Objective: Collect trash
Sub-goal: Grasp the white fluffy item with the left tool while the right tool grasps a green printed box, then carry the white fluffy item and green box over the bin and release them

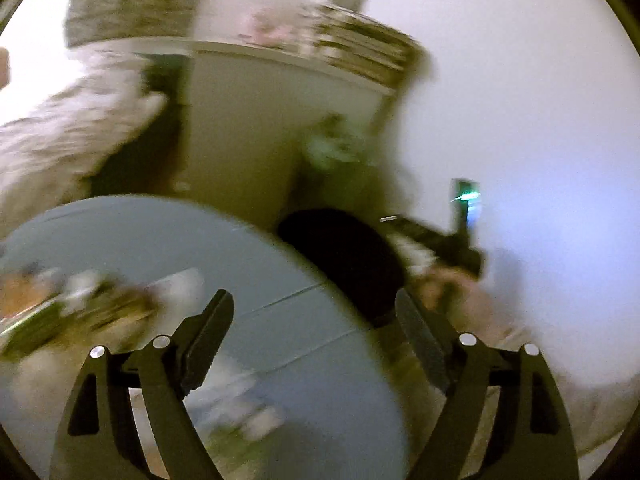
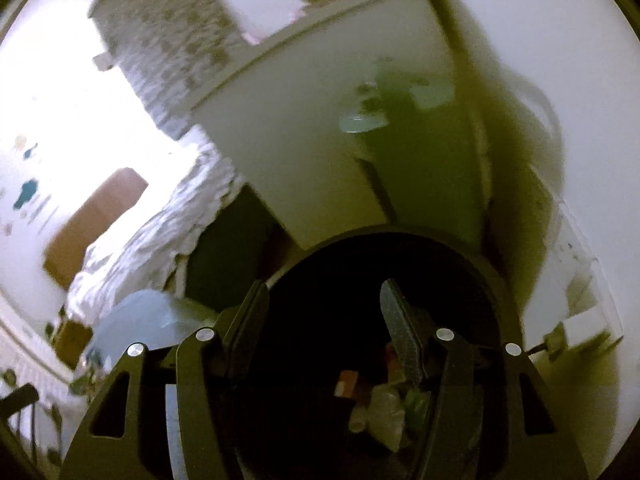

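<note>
My left gripper (image 1: 316, 312) is open and empty above the edge of a round light-blue table (image 1: 248, 256). Blurred trash, wrappers and paper (image 1: 92, 300), lies on the table to the left of my fingers. More pale scraps (image 1: 248, 412) lie below the gripper. A black bin (image 1: 352, 256) stands just past the table edge. My right gripper (image 2: 324, 304) is open and empty right over the black bin (image 2: 472, 264). Inside the bin lie crumpled pale plastic (image 2: 384, 412) and an orange-red piece (image 2: 347, 382).
A white cabinet (image 2: 304, 128) stands behind the bin, with stacked items (image 1: 360, 48) on top. A bed with rumpled patterned bedding (image 2: 160, 224) is at the left. A white wall (image 1: 520, 100) is at the right. The other gripper's dark body (image 1: 448, 240) shows beyond the bin.
</note>
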The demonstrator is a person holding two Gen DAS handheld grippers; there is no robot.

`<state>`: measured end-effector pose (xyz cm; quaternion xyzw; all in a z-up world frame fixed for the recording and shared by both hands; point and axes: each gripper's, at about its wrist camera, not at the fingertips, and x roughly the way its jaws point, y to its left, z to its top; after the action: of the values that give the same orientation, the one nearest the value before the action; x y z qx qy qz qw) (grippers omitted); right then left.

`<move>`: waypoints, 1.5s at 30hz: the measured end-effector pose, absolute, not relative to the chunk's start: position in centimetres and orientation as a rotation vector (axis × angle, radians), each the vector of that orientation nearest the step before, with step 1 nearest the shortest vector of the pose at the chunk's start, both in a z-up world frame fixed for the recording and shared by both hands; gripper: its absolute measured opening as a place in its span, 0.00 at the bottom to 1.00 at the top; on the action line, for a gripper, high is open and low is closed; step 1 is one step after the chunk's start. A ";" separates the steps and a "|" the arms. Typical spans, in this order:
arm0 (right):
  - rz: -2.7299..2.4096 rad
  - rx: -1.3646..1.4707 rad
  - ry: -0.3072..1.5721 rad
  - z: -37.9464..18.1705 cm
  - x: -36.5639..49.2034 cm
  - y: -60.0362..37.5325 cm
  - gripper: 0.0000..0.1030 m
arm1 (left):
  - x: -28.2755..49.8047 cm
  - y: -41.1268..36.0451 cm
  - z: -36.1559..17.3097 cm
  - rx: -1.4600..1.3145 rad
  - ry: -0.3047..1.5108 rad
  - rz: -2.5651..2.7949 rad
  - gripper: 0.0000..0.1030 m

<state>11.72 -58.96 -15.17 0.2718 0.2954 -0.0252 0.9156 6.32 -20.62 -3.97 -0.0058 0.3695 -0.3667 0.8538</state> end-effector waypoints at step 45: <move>0.476 0.196 0.976 -10.5 9.8 -27.8 0.49 | 9.9 -4.1 -10.6 -0.186 0.802 -0.514 0.24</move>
<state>9.77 -27.80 -10.54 0.0929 0.4634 0.2263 0.8517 9.88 -4.10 -10.65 -0.0896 0.3853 -0.2468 0.8847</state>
